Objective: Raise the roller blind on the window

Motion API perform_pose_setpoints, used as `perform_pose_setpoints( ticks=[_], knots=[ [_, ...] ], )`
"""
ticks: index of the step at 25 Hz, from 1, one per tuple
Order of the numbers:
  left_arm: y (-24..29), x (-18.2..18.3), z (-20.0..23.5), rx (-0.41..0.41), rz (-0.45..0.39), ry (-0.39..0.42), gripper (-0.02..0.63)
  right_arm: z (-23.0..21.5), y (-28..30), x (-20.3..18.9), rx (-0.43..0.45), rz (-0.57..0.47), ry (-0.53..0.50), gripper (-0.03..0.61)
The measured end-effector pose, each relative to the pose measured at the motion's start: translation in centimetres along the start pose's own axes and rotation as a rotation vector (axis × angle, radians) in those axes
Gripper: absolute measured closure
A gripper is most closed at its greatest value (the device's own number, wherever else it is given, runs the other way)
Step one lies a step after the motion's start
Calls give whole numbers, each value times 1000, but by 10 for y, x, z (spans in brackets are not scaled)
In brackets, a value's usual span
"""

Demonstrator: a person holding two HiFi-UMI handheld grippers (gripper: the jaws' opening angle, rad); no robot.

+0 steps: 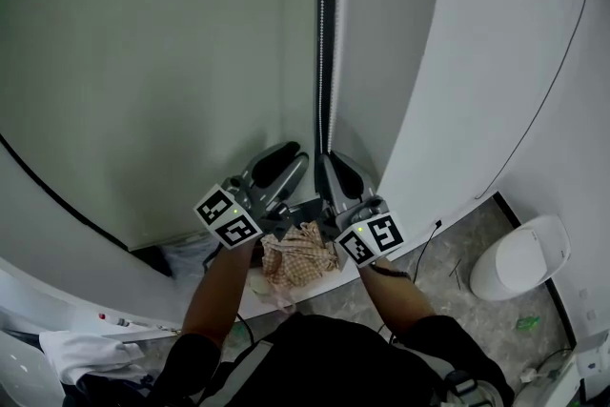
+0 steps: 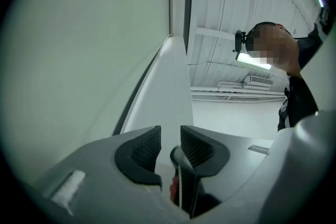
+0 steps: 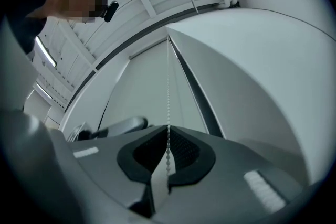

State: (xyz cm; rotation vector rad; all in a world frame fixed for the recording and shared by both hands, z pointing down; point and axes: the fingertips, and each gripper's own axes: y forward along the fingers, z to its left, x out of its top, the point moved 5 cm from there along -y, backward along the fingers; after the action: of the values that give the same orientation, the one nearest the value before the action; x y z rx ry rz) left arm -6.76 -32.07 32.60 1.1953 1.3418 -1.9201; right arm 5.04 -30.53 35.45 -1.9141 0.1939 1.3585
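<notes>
The pale roller blind (image 1: 162, 62) fills the left of the head view. Its bead chain (image 1: 324, 33) hangs straight down beside the blind's right edge. My right gripper (image 1: 334, 169) is shut on the chain low down. In the right gripper view the bead chain (image 3: 168, 107) runs down between the closed pads (image 3: 181, 152) of the right gripper (image 3: 168, 153). My left gripper (image 1: 286, 165) sits just left of it. The left gripper (image 2: 170, 147) stands open, with a clear gap between its ribbed pads (image 2: 147, 149); no pad presses on the chain.
A white wall panel (image 1: 496, 62) curves up on the right, with a thin black cable (image 1: 543, 100) along it. On the floor stands a white bin-like object (image 1: 522, 254). A checked cloth (image 1: 300, 253) lies on the sill below the grippers. White cloth (image 1: 81, 348) lies bottom left.
</notes>
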Motion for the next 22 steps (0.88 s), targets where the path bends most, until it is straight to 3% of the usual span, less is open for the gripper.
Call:
perform_pose_setpoints(
  ticks=[4, 7, 13, 17, 20, 22],
  knots=[
    [41, 28, -8, -75, 3, 52, 462, -3, -10, -24, -14, 50, 39, 563],
    [65, 43, -7, -88, -5, 71, 453, -4, -14, -28, -21, 59, 44, 561],
    [91, 53, -1, -110, -61, 11, 459, -8, -16, -26, -32, 59, 47, 561],
    [92, 52, -4, -131, -65, 9, 505, -6, -16, -27, -33, 61, 38, 561],
    [93, 51, -7, -143, -56, 24, 595, -6, -16, -27, -33, 65, 37, 561],
    [94, 51, -7, -146, -48, 26, 598, -7, -15, -28, -32, 66, 39, 561]
  ],
)
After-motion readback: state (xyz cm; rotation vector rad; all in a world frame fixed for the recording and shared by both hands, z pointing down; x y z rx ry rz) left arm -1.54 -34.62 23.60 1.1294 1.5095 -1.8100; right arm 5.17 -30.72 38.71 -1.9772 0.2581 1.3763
